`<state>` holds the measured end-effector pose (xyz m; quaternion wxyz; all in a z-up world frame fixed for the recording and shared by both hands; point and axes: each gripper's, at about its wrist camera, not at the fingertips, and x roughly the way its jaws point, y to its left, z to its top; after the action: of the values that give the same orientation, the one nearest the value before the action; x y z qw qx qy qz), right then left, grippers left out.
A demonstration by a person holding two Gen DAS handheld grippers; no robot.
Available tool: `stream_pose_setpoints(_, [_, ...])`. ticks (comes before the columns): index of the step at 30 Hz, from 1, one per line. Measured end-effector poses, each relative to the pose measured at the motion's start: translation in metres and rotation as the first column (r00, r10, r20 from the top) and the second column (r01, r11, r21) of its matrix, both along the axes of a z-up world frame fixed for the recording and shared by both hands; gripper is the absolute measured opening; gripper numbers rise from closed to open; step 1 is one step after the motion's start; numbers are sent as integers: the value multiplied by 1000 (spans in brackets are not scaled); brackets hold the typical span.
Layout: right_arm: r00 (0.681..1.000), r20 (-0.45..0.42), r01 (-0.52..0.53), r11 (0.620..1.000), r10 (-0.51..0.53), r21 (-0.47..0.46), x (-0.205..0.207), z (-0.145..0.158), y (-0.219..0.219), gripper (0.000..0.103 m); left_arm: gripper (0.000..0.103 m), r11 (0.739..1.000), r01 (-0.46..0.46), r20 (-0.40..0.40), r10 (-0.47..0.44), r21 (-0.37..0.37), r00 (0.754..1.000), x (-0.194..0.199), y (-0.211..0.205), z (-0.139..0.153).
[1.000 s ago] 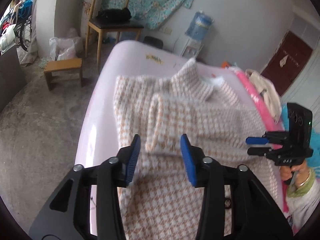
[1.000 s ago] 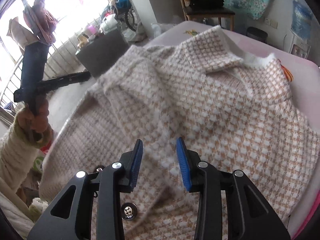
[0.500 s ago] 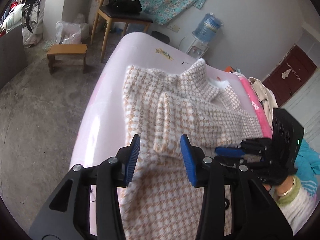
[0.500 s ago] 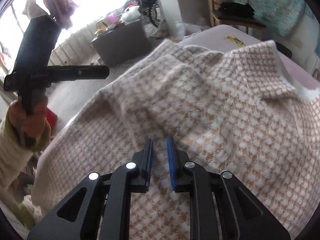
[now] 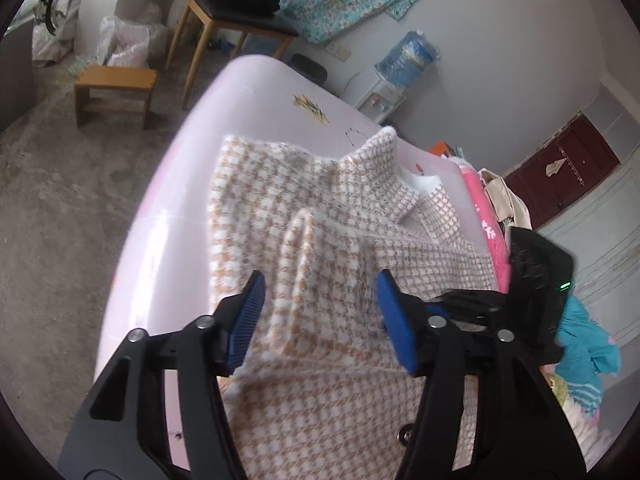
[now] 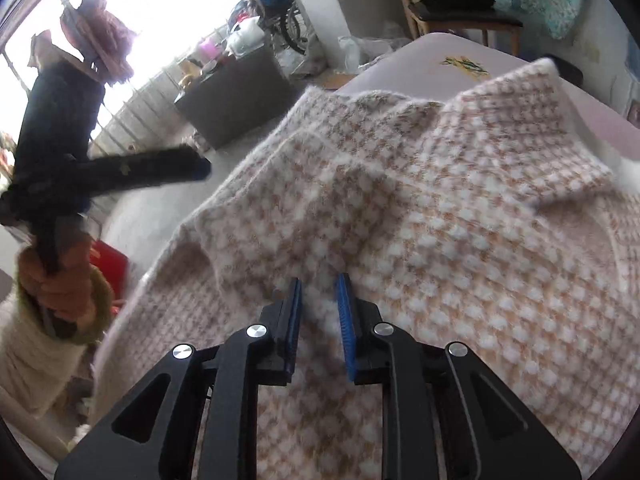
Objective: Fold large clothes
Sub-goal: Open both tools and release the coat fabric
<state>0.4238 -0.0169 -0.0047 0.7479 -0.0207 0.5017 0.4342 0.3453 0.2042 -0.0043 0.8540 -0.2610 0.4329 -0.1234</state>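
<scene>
A large fuzzy cream-and-tan houndstooth coat point(image 5: 320, 240) lies spread on a pale pink table point(image 5: 168, 208), collar at the far end, a sleeve folded over its middle. My left gripper point(image 5: 318, 300) is open above the folded sleeve, holding nothing. My right gripper point(image 6: 318, 300) has its blue pads nearly closed on a fold of the coat point(image 6: 400, 220). In the left wrist view the right gripper's black body point(image 5: 532, 280) sits just right of my left fingers. In the right wrist view the left gripper point(image 6: 120, 168) is off to the left, above the coat's edge.
A wooden chair point(image 5: 236, 20) with a black bag, a low wooden stool point(image 5: 116, 84) and a water dispenser point(image 5: 400, 68) stand beyond the table's far end. A pink cloth and heaped clothes point(image 5: 500, 208) lie along the table's right side. Concrete floor lies left.
My right gripper narrowed from open to nearly shut on the coat and moved close beside my left one. My left gripper opened wider.
</scene>
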Motion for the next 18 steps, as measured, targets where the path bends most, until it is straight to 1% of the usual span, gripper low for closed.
stream_pose_setpoints(2, [997, 41, 71, 997, -72, 24, 4, 16, -33, 45, 58, 1000, 11, -24, -11, -7, 1000, 13, -6, -4])
stream_pose_setpoints(3, [991, 62, 116, 993, -118, 38, 7, 26, -54, 49, 59, 1000, 13, -39, -14, -12, 999, 22, -9, -6])
stream_pose_setpoints(4, [977, 86, 192, 979, -197, 61, 11, 40, -89, 56, 59, 1000, 11, -48, -11, -8, 999, 27, -11, -8])
stream_pose_setpoints(5, [961, 100, 251, 966, -257, 64, 15, 45, -116, 59, 59, 1000, 3, -59, -3, 10, 998, 34, -14, -9])
stream_pose_setpoints(6, [934, 120, 333, 941, -337, 51, 19, 52, -147, 59, 59, 999, -6, -69, 9, 33, 998, 41, -16, -12])
stream_pose_setpoints(7, [911, 131, 388, 921, -390, 39, 22, 55, -168, 60, 59, 999, -10, -74, 13, 50, 997, 45, -18, -13])
stream_pose_setpoints(8, [882, 141, 451, 892, -450, 21, 24, 56, -194, 60, 59, 997, -10, -83, 17, 77, 996, 50, -21, -16])
stream_pose_setpoints(9, [842, 149, 527, 850, -519, -14, 28, 54, -224, 60, 59, 993, -16, -91, 27, 117, 996, 54, -24, -18])
stream_pose_setpoints(11, [794, 126, 603, 797, -594, -43, 31, 43, -260, 60, 58, 986, -22, -107, 40, 165, 993, 59, -27, -23])
stream_pose_setpoints(12, [782, 87, 623, 780, -618, -63, 34, 31, -276, 60, 57, 984, -26, -110, 47, 179, 993, 60, -29, -25])
stream_pose_setpoints(14, [773, 37, 634, 768, -634, -95, 43, 10, -285, 60, 56, 978, -29, -99, 50, 204, 994, 59, -32, -24])
stream_pose_setpoints(15, [778, 7, 625, 773, -628, -107, 47, -1, -284, 60, 52, 974, -25, -96, 47, 223, 994, 58, -35, -23])
stream_pose_setpoints(16, [778, -11, 623, 774, -628, -108, 53, -11, -279, 60, 45, 972, -18, -95, 41, 236, 995, 58, -38, -22])
stream_pose_setpoints(17, [778, -28, 623, 775, -628, -105, 55, -19, -279, 57, 42, 970, -12, -96, 37, 244, 995, 58, -40, -22])
stream_pose_setpoints(18, [780, -37, 619, 779, -625, -101, 55, -24, -277, 52, 35, 968, -5, -97, 30, 252, 995, 58, -43, -22])
